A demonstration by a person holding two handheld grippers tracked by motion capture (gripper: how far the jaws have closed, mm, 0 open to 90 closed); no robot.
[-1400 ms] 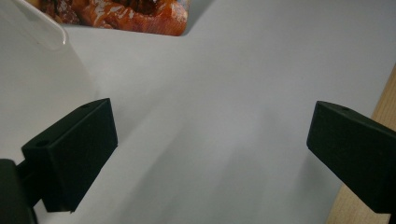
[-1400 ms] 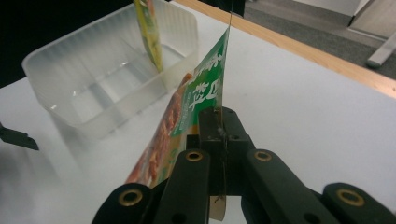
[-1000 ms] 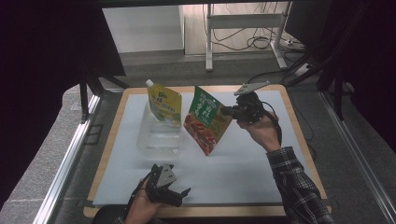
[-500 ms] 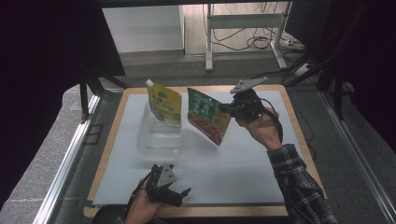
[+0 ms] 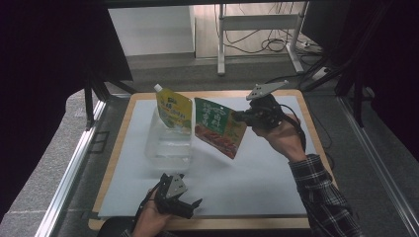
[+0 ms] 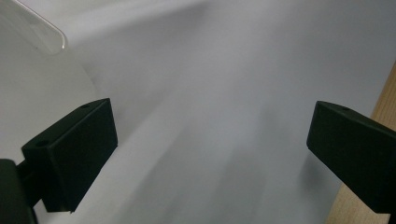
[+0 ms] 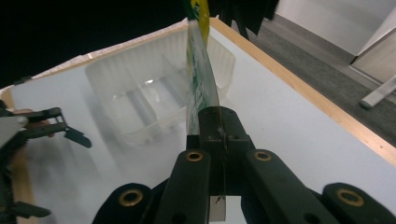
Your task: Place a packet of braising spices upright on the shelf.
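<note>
Currently the right gripper (image 5: 243, 116) is raised above the far right part of the surface (image 5: 257, 182), and its jaws are clamped together on the edge of a green and red pouch (image 5: 217, 127). This pouch hangs in the air, tilted, with its lower corner pointing down toward the white sheet and not touching it. In the right gripper view the pouch (image 7: 200, 79) runs edge-on straight out from between the closed jaws of the right gripper (image 7: 210, 135), with the clear plastic container (image 7: 154, 93) lying beyond it. In the high view the clear plastic container (image 5: 168, 145) sits on the surface, left of centre, just beside the held pouch. A yellow-green spouted pouch (image 5: 174, 109) stands upright in the far part of that container, its white spout at the top left, close to the held pouch; whether the two touch cannot be told. The left gripper (image 5: 190, 206) rests low at the near edge of the surface, well apart from the container. In the left gripper view its jaws stand wide apart with nothing between them, above the white sheet, with the wooden border (image 6: 380, 112) at the right and a corner of the clear container (image 6: 37, 28) at the upper left.
</note>
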